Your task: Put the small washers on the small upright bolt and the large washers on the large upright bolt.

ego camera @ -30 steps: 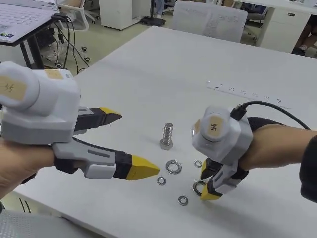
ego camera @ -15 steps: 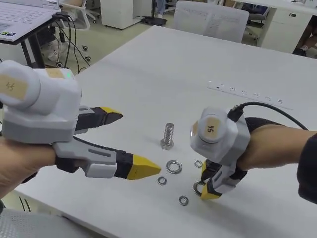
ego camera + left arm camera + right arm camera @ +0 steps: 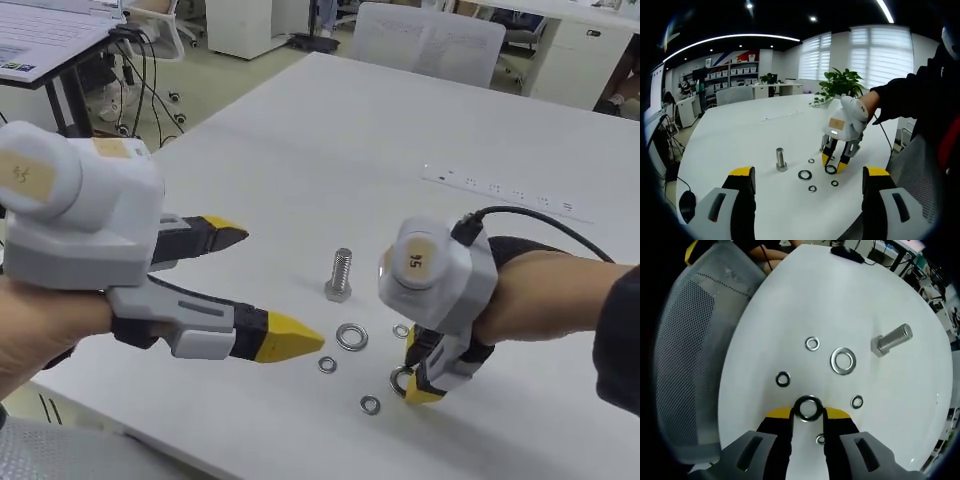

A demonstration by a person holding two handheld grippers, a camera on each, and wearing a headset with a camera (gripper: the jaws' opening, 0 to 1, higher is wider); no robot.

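One upright bolt [image 3: 339, 275] stands mid-table, also seen as the bolt [image 3: 781, 159] and the bolt [image 3: 892, 339]. A shiny large washer [image 3: 351, 337] lies flat before it. Small washers [image 3: 327, 365] are scattered nearby, one small washer [image 3: 370, 405] nearest the table edge. My right gripper [image 3: 413, 377] points down at the table, shut on a dark large washer [image 3: 808, 408] that rests at its yellow tips. My left gripper [image 3: 262, 290] hovers left of the bolt, jaws wide apart and empty. From the left gripper view, the right gripper [image 3: 833, 166] holds the dark washer [image 3: 830, 169].
A white power strip [image 3: 500, 187] lies farther back on the table [image 3: 300, 150]. A grey chair [image 3: 425, 40] stands at the far end. A mesh chair [image 3: 690, 340] sits just off the near table edge. A desk with cables stands at the left.
My right gripper's body has leaned slightly left over the dark washer. The left gripper, bolt and loose washers have stayed put.
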